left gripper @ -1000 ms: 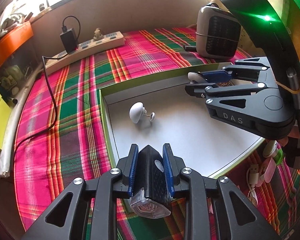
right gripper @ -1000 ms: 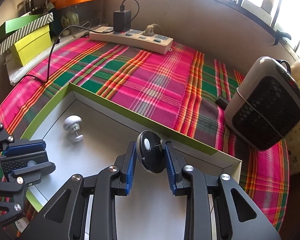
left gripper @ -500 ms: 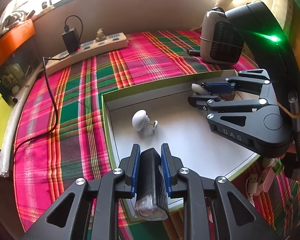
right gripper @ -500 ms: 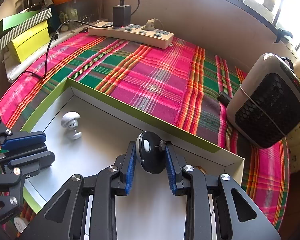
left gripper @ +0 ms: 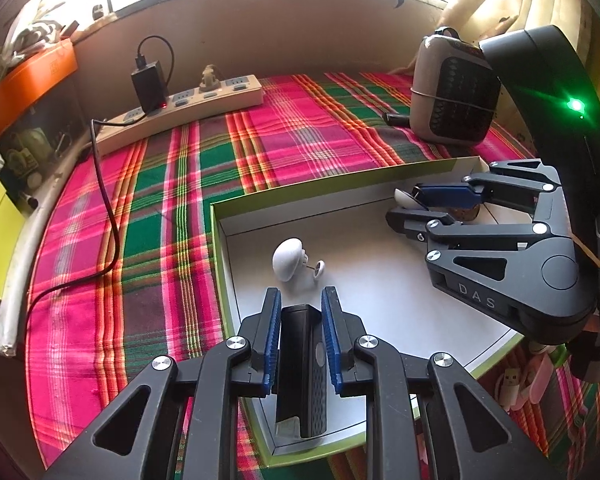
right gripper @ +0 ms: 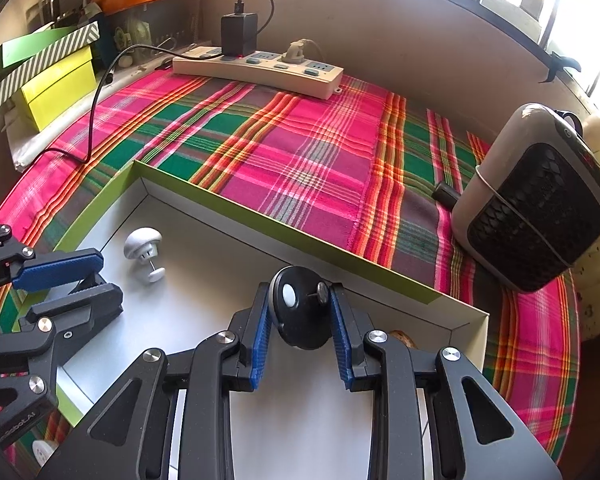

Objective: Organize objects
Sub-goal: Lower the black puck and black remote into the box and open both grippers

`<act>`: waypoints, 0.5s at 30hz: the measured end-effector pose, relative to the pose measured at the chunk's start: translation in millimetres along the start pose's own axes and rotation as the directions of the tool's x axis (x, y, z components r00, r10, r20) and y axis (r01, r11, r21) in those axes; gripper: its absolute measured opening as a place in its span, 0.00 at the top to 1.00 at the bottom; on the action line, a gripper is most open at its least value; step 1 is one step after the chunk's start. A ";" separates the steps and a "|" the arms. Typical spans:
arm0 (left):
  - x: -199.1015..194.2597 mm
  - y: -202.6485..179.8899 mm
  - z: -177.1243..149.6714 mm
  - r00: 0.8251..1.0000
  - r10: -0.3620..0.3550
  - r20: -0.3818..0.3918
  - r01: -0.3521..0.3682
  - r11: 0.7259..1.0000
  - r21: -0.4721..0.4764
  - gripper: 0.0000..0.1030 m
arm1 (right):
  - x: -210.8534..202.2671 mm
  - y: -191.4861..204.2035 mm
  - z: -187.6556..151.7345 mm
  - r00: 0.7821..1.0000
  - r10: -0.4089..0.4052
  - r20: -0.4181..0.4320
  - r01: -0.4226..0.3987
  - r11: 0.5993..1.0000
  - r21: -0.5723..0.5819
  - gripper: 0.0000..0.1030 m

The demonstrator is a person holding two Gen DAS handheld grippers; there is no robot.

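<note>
Over the green-rimmed tray [left gripper: 220,232], the left claw [left gripper: 300,312] clamps a black light [left gripper: 304,368] and the right claw [right gripper: 300,312] clamps a black knob [right gripper: 296,312].

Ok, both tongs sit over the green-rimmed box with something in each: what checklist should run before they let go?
1. Left tongs grip the black bike light: ok, pads on both sides.
2. Right tongs grip the black round clip: ok.
3. Both loads above the box floor: ok.
4. Bike light touching the floor: cannot tell; its lower end is near the front corner.
5. White mushroom clip clear of both drop spots: ok, it lies apart.
6. Small brown item in the right corner clear of the right tongs: cannot tell, mostly hidden.
</note>
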State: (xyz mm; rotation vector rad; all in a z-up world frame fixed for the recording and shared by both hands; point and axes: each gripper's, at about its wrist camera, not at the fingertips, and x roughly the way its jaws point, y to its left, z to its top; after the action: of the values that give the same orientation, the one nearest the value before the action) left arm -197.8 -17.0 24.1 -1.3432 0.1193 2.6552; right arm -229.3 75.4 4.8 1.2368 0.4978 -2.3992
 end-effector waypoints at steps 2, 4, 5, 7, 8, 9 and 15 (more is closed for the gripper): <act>-0.1 1.4 0.1 1.000 -0.003 0.003 0.003 1.000 -0.004 0.82 | -0.3 -0.2 -0.3 1.000 0.001 0.001 -0.001 1.000 0.000 0.72; 0.0 2.4 0.0 1.000 -0.008 0.003 0.008 1.000 -0.011 0.82 | -0.7 0.0 -0.6 1.000 0.000 0.001 0.000 1.000 0.004 0.72; -0.1 2.4 -0.3 1.000 -0.008 0.002 0.008 1.000 -0.012 0.82 | -0.8 -0.2 -0.7 1.000 0.000 0.001 0.000 1.000 0.007 0.71; 0.1 2.4 -0.4 1.000 -0.010 0.000 0.010 1.000 -0.011 0.82 | -0.6 -0.6 -0.7 1.000 -0.001 0.000 0.001 1.000 0.008 0.71; 0.4 2.4 -0.7 1.000 -0.010 -0.003 0.010 1.000 -0.013 0.82 | -0.6 -0.4 -0.7 1.000 0.001 0.000 -0.001 1.000 0.007 0.69; 1.2 2.6 -1.0 1.000 -0.009 -0.007 0.009 1.000 -0.015 0.82 | -0.5 -0.3 -0.8 1.000 0.003 0.000 -0.003 1.000 0.007 0.67; 1.7 4.1 -2.8 1.000 -0.014 -0.013 0.014 0.999 -0.032 0.81 | -2.4 0.3 -1.4 1.000 0.009 0.007 -0.009 1.000 0.012 0.60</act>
State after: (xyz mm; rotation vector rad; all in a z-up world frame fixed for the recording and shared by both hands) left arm -197.3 -21.3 21.0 -1.3657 0.0696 2.6479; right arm -226.9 76.3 5.9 1.2331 0.4752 -2.4013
